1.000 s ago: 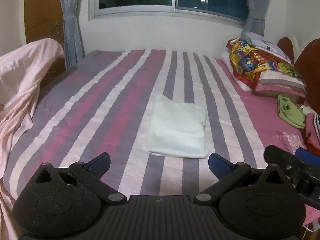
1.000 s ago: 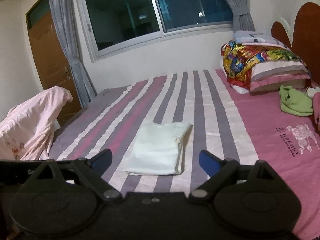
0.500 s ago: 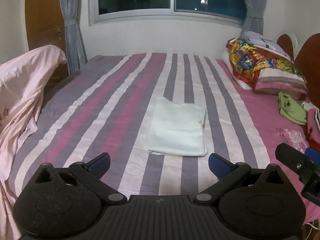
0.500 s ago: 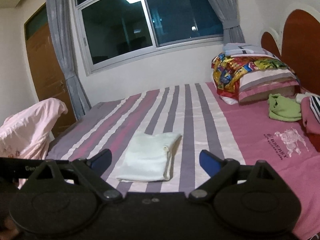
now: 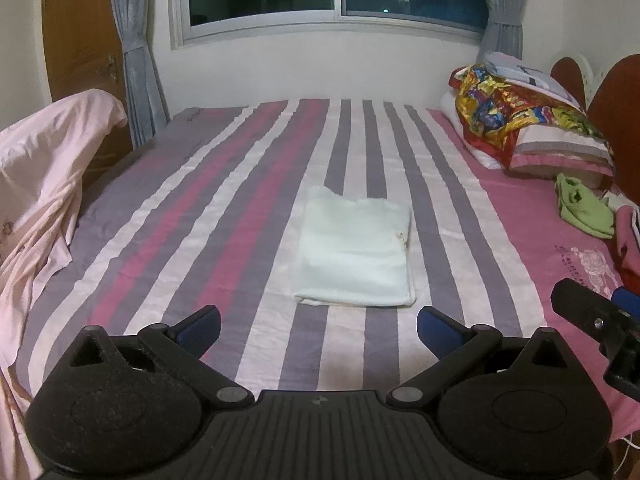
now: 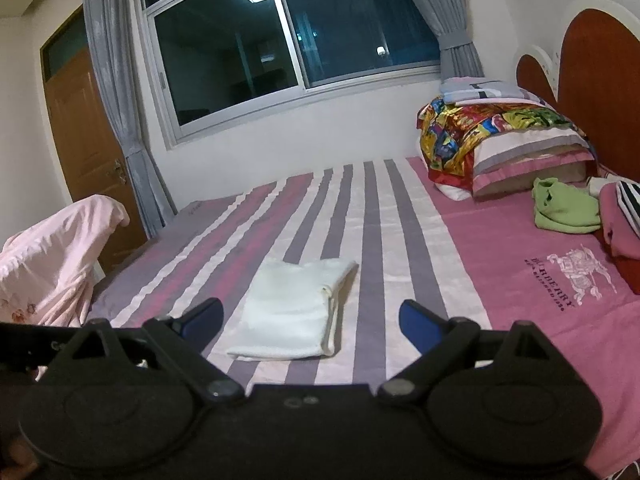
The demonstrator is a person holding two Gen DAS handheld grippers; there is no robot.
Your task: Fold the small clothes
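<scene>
A white garment [image 5: 356,250] lies folded into a flat rectangle in the middle of the striped bed [image 5: 224,200]; the right wrist view shows the same white garment [image 6: 296,308] slightly left of centre. My left gripper [image 5: 318,326] is open, held above the bed's near edge, with nothing between its blue fingertips. My right gripper [image 6: 311,322] is also open and empty, a little short of the garment. The right gripper's black body [image 5: 592,320] pokes into the left wrist view at the right edge. A crumpled green garment [image 6: 564,206] lies near the pillows.
A stack of pillows and a colourful blanket [image 6: 500,136] sits at the headboard on the right. Folded red and striped clothes [image 6: 624,220] lie at the right edge. A pink cloth [image 5: 44,184] drapes over something left of the bed. A window and curtains stand behind.
Both grippers have drawn back and tilted upward, so more of the window and wall shows. The folded white garment has stayed put. Both stay open.
</scene>
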